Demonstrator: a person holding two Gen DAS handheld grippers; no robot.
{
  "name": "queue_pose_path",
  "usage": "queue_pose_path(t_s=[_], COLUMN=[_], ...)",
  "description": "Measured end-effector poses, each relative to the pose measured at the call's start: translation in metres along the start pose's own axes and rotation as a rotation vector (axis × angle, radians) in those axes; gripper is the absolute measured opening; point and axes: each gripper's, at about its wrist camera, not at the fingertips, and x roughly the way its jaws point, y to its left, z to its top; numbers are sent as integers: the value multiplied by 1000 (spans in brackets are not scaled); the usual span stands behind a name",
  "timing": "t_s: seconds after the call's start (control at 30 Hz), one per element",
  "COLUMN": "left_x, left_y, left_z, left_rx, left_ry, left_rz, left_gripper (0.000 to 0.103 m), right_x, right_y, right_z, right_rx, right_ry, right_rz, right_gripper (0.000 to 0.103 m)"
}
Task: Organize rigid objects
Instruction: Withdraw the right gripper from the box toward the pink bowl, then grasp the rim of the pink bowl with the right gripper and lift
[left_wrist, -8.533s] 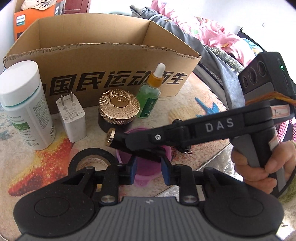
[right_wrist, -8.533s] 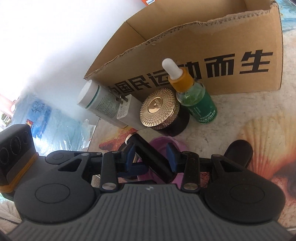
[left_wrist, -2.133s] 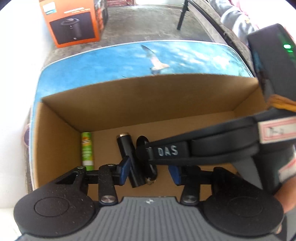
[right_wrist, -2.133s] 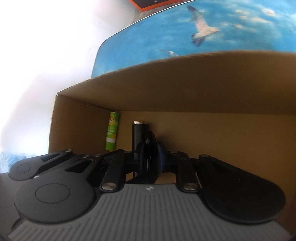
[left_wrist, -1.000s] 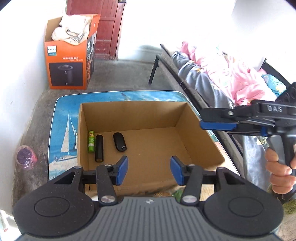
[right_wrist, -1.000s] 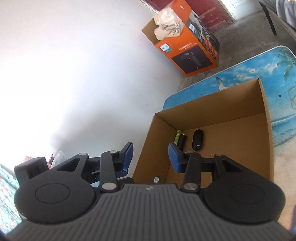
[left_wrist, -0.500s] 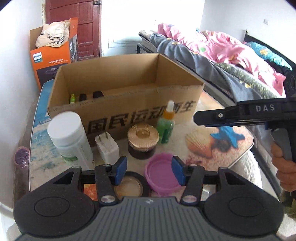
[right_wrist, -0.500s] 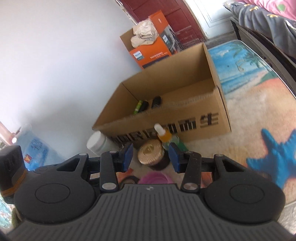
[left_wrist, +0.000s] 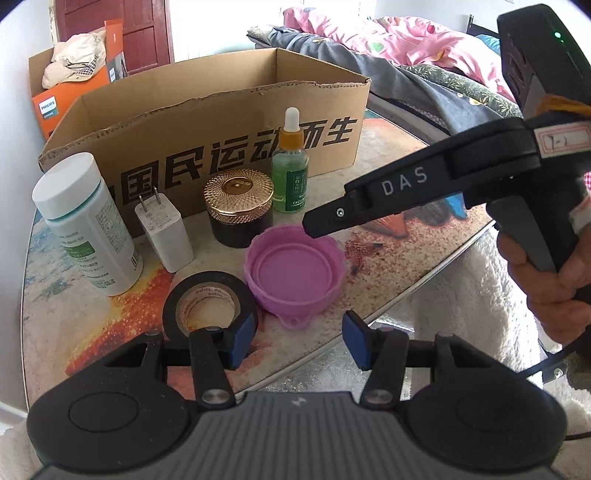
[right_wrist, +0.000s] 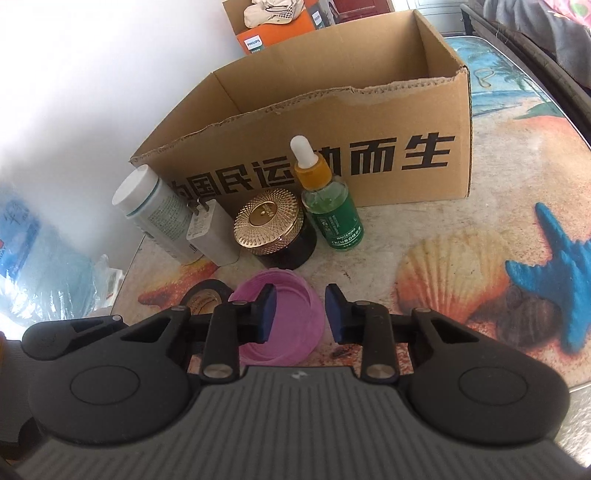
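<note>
The pink lid (left_wrist: 295, 269) lies on the table (left_wrist: 384, 266) before the cardboard box (left_wrist: 221, 147), beside the tape roll (left_wrist: 209, 299); the left gripper (left_wrist: 300, 341) hangs released and empty above it. In the right view, the right gripper (right_wrist: 299, 314) is also spread, empty, over the pink lid (right_wrist: 291, 295).

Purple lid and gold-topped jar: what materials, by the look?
Purple lid: likely matte moulded plastic, with concentric ridges and a pull tab. Gold-topped jar: shiny faceted gold cap, metal or metallised plastic, can't tell; dark glossy body, glass or plastic.
</note>
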Motion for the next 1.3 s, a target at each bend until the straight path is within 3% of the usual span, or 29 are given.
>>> queue_pose_path(t_s=[0.23,0.37,0.67,0.77,0.9,1.0,1.3], left_x=[-3,2,10,11,12,17,29], left_y=[-1,-3,-7,-8,-11,-14,-29], left_z=[20,19,3,2,1,1,3], left_rx=[52,58,30,29,44,58,105], left_ry=[-103,-83,-19,-19,-14,-1,-11], left_rz=[77,39,-11,-12,-3,7,47], left_gripper=[54,54,54,54,55,60,61], right_x=[-26,-17,15,21,23,20,7], right_y=[13,12,14,17,15,12,12], right_z=[22,26,-1,-7,-14,-16,-23], right_rx=[-73,-86,-125,-165,-171,-155,-148], right_ry=[-151,-85,77,91,94,92,82], right_rz=[-49,-46,-50,-90,-116,-123,-130], right_gripper=[30,30,30,28,14,12,12])
